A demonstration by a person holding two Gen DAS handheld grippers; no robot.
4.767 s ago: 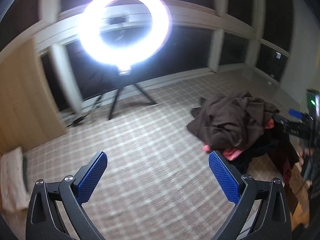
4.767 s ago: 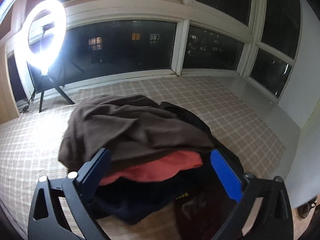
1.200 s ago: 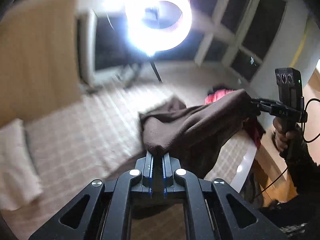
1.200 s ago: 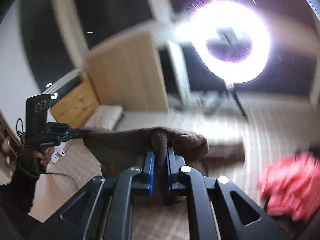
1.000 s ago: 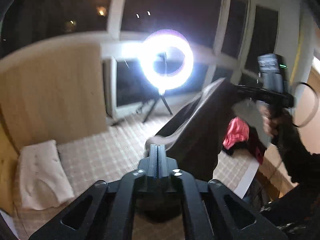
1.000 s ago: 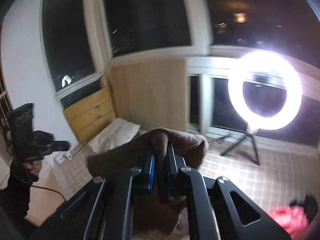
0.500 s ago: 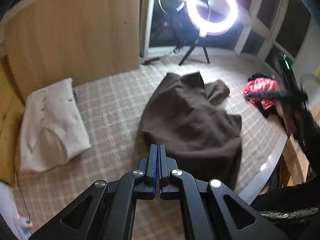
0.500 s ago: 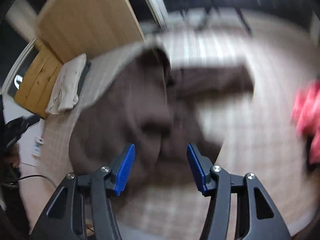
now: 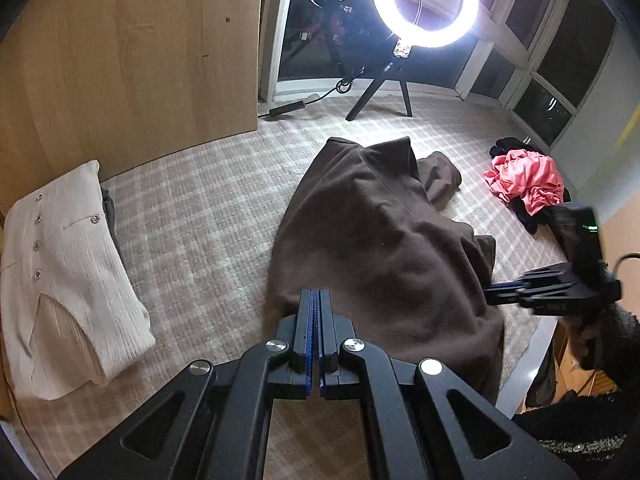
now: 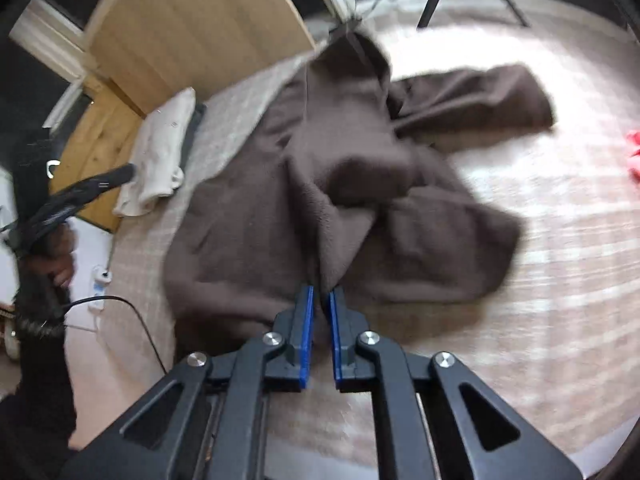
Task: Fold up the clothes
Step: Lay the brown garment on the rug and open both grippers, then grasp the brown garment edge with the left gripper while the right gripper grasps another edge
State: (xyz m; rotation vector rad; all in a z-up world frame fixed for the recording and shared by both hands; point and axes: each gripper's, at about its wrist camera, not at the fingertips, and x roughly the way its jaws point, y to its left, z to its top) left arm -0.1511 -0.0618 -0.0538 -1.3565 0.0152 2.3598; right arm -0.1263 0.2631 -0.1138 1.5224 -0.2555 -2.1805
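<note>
A brown fleece garment (image 9: 384, 248) lies spread and rumpled on the checked surface (image 9: 208, 216), one sleeve (image 10: 480, 100) thrown out to the side. My left gripper (image 9: 319, 300) is shut above the garment's near edge, and no cloth shows between its pads. In the right wrist view it (image 10: 120, 174) hangs blurred at the left, apart from the cloth. My right gripper (image 10: 322, 300) is closing on a raised fold of the brown garment (image 10: 332, 208), which runs down between its blue pads. From the left wrist view, the right gripper (image 9: 494, 292) sits at the garment's right edge.
A folded white buttoned garment (image 9: 60, 276) lies at the left edge. A pink and black clothes heap (image 9: 524, 184) sits at the far right. A ring light on a tripod (image 9: 424, 4) stands by the windows, a wooden panel (image 9: 132, 60) at back left. A cable (image 10: 132, 320) trails off the near edge.
The brown garment was held up between both grippers, then dropped and now lies spread. Both hands came down. The right gripper opened half a second ago and has closed on a fold.
</note>
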